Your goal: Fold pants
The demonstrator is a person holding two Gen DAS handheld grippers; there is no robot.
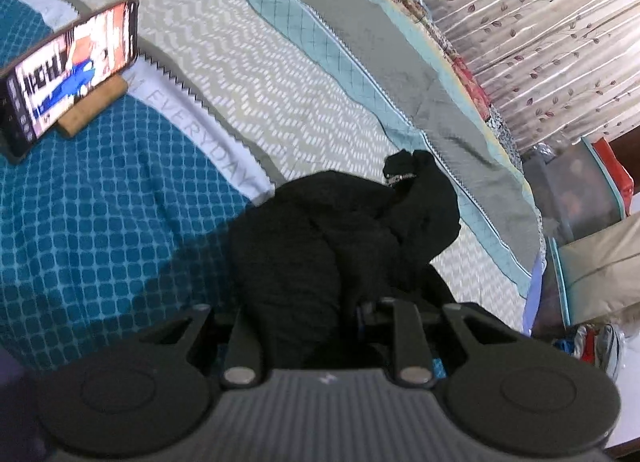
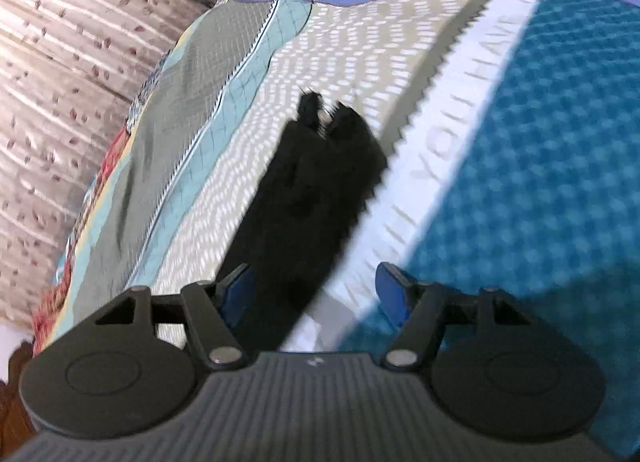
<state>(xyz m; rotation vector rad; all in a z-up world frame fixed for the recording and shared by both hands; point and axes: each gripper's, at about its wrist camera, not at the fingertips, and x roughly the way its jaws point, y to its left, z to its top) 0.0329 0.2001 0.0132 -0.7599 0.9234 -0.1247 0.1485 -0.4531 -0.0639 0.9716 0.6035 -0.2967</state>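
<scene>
While the black pants [image 1: 344, 229] lie bunched in a dark heap on the patterned bedspread [image 1: 120, 221], we judge the folding barely begun: no flat panel, straight crease or stacked layer shows, and the zipper end pokes up loosely at the far side. Our left gripper [image 1: 320, 326] has cloth piled between and over its fingers, so we appear to hold a bunch of the pants, though the fabric hides the tips and we cannot tell how tightly they pinch. Our right gripper [image 2: 316, 282] hovers with its blue pads spread wide, the near end of the pants lying between them, ungrasped. Smoothing, aligning the legs and every fold seem left to do. Beyond the heap, a phone [image 1: 68, 73] leans on a wooden block, and floral curtains [image 1: 540, 33] hang past the bed's edge.
</scene>
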